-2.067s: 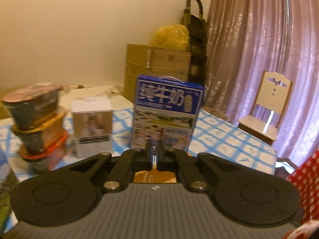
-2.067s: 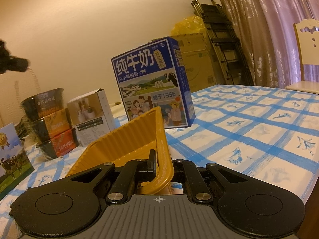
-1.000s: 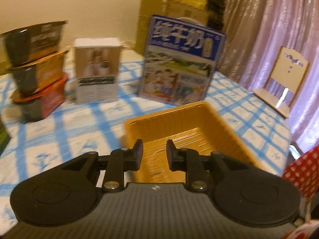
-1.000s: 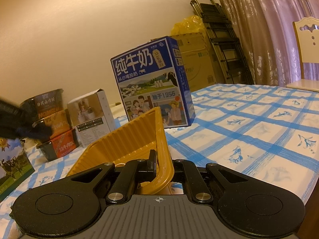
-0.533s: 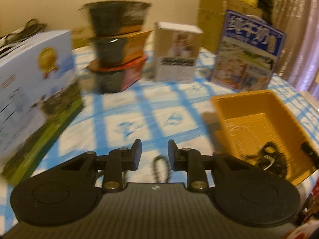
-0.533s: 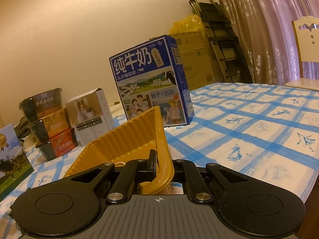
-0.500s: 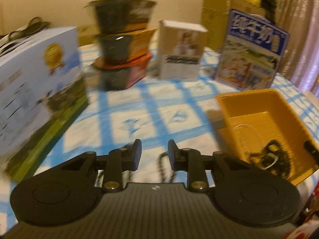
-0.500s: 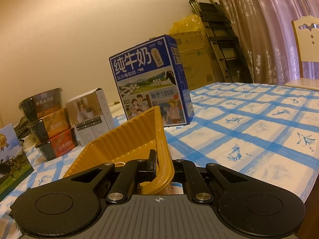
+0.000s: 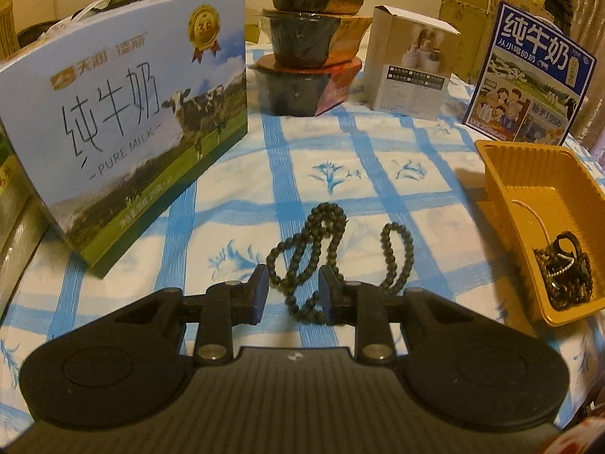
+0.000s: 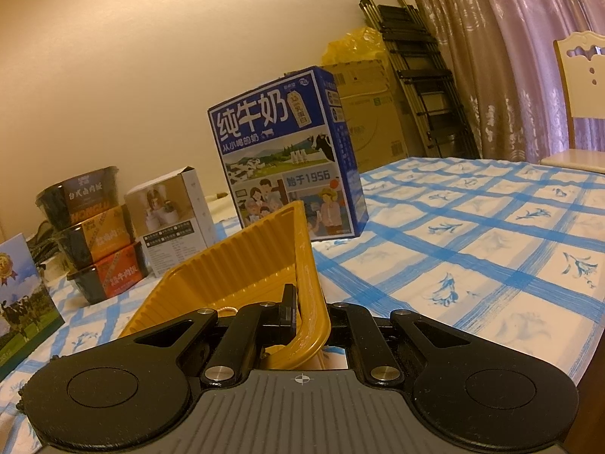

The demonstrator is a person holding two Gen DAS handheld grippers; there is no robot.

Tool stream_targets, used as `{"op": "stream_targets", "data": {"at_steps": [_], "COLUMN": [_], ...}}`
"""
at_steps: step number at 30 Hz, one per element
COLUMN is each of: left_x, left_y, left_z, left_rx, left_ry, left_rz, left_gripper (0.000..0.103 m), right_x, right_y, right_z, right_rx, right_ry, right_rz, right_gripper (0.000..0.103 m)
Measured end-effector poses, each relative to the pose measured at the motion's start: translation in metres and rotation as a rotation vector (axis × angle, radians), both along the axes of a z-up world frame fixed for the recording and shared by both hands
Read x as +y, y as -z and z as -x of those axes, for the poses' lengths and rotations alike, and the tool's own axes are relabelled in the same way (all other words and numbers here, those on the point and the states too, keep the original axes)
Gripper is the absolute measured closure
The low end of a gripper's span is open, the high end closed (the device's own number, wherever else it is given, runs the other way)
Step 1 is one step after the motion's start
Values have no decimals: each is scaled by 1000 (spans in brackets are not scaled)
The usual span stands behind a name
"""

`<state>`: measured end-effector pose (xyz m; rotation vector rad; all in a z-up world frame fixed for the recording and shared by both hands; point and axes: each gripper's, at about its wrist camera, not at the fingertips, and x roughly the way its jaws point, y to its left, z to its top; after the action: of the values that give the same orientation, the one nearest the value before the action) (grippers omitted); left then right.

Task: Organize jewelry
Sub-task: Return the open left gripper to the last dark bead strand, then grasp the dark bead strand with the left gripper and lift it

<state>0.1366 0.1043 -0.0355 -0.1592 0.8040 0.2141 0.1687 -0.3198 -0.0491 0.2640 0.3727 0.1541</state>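
Left gripper (image 9: 293, 289) released, jaws astride a dark green beaded necklace (image 9: 308, 253) lying on the blue-checked cloth surface (image 9: 378, 204). At 3 o'clock, a yellow ribbed plastic tray (image 9: 503, 174) holds more beads. Right gripper (image 10: 311, 312) clenched on the tray's rim.

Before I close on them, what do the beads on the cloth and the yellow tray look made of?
The beads: small dark round balls with a dull sheen, probably wood or stone; I cannot tell which. The tray: thin moulded plastic, mustard yellow, slightly glossy, with ribbed walls that show in the right wrist view.
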Motion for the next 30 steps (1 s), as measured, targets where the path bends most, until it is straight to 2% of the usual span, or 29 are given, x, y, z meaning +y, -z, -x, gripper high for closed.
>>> {"op": "stream_targets", "data": {"at_steps": [8,13,20,28,30], "left_x": [-7,-9,-7,3,7], "left_y": [7,13,30,51,55], "left_z": [-3,-14,-45,-85,-91], "left_rx": [11,17,46,88,95], "left_ry": [54,91,188,261,269], "left_rz": [-2,-40,-129,-169,-155], "left_gripper": [78,78,78,75,75], "right_x": [0,0,1,1,1], "right_y": [0,0,1,1,1], "right_z": [0,0,0,0,1], "right_rx": [1,1,4,5,5], "right_ry": [2,1,3,3,2], "right_rz": [0,1,3,1,2], "right_gripper": [96,96,96,96,96]}}
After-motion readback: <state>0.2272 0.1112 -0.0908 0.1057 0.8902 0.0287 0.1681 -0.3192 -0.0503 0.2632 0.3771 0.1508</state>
